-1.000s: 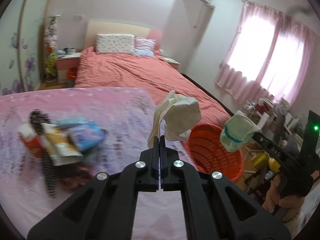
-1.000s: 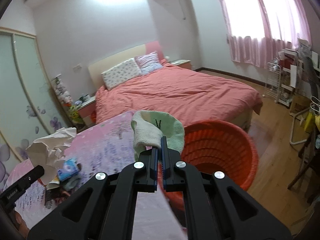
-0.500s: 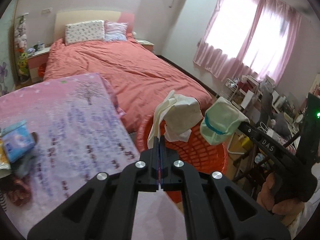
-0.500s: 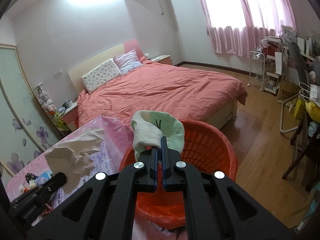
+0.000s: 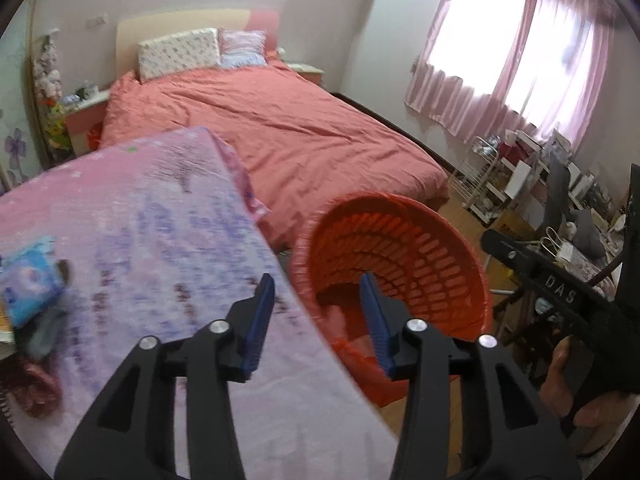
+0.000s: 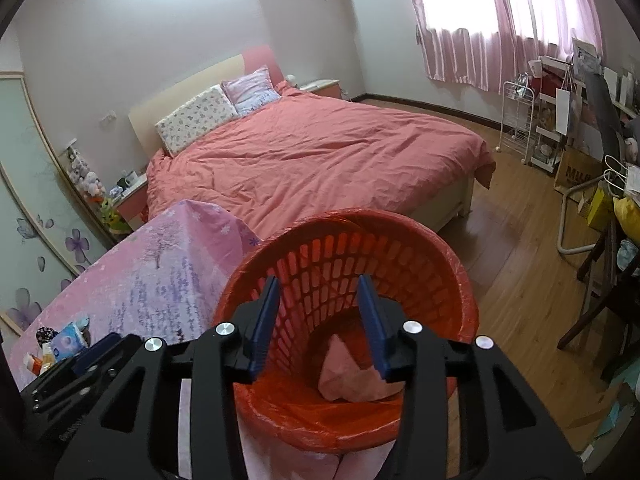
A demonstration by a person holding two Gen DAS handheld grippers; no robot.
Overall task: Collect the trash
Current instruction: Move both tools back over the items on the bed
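Both the left hand-held gripper (image 5: pixel 318 294) and the right hand-held gripper (image 6: pixel 318 298) are opening with nothing between them above the red basket (image 6: pixel 404 236), while the leftover trash (image 5: pixel 26 284) lies back on the worktop (image 5: pixel 160 220), off to the left and nearer the left one.

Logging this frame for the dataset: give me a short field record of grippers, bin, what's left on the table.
left gripper: jaws opening, nothing between them
right gripper: jaws opening, empty, over the bin
bin: orange basket with liner beside the table, crumpled piece inside
table: pink floral cloth
remaining trash: blue packet among a small pile at the table's far left
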